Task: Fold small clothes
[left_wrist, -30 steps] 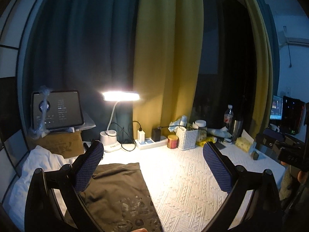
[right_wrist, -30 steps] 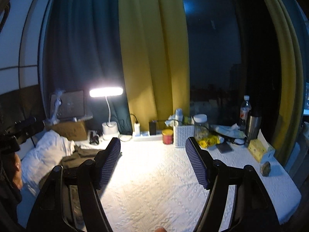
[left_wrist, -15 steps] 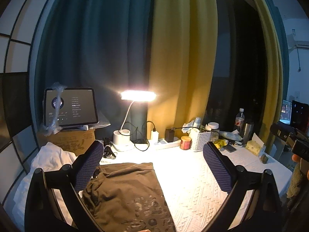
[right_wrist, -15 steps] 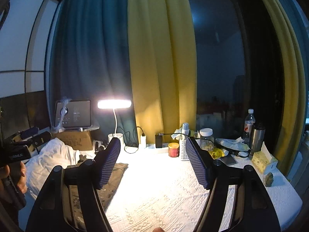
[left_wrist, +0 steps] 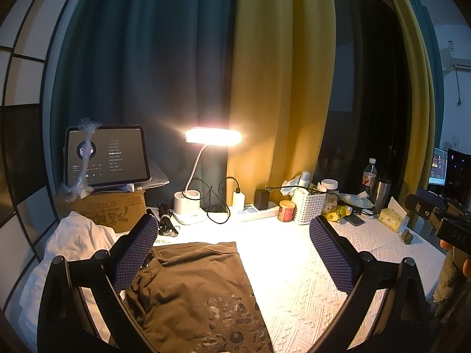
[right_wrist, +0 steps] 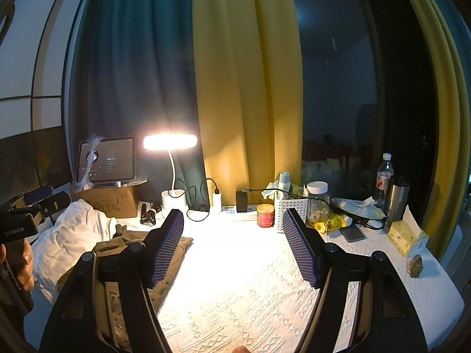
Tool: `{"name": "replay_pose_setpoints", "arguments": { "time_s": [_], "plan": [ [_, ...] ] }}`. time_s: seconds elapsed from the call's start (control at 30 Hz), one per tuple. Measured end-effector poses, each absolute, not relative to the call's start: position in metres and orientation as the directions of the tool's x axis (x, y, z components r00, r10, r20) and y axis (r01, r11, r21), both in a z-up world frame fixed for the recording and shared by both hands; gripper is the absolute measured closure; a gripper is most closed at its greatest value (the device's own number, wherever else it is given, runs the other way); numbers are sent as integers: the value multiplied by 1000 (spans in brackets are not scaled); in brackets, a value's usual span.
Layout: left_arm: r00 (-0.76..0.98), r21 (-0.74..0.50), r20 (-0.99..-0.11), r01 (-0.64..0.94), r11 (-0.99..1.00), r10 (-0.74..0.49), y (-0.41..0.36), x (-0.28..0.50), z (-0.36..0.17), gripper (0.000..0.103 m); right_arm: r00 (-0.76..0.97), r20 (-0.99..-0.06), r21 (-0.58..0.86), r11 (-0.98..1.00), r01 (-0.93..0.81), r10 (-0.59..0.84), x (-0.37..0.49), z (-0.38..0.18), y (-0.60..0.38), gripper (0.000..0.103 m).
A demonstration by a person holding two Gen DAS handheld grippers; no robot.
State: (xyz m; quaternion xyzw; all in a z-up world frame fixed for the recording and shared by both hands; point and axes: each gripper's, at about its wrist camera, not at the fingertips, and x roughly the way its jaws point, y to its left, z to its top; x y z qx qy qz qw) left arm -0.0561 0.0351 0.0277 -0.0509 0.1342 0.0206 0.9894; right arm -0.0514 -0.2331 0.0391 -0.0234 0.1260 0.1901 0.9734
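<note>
A brown shirt (left_wrist: 200,291) is laid flat on the white tablecloth (left_wrist: 297,267), under and between the fingers of the left gripper (left_wrist: 232,253). Its top edge is seen just past the left fingertip. Bare cloth is seen from the shirt's right edge across to the right finger (left_wrist: 332,256). The left gripper is held wide open and nothing is gripped. The right gripper (right_wrist: 232,244) is also held wide open with nothing in it. Lots of bare tablecloth is seen between its fingers. The shirt is partly hidden behind its left finger (right_wrist: 164,247). A lit lamp (right_wrist: 170,141) is seen far past the fingertips.
</note>
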Motion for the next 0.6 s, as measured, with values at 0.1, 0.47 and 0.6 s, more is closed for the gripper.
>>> {"name": "replay_pose_setpoints", "arguments": {
  "time_s": [0.1,0.47,0.6],
  "plan": [
    [963,-93,-269,-52,994,25,34,-54,27,1,896,-256,1,927,-375,363,-50,38,-233,30],
    [961,-90,-275,-48,995,22,31,-49,25,1,895,-266,3,929,-371,358,-49,35,-233,30],
    [961,-90,-277,-42,995,16,31,-47,24,1,892,-275,1,928,-372,358,-48,32,-231,30]
  ]
}}
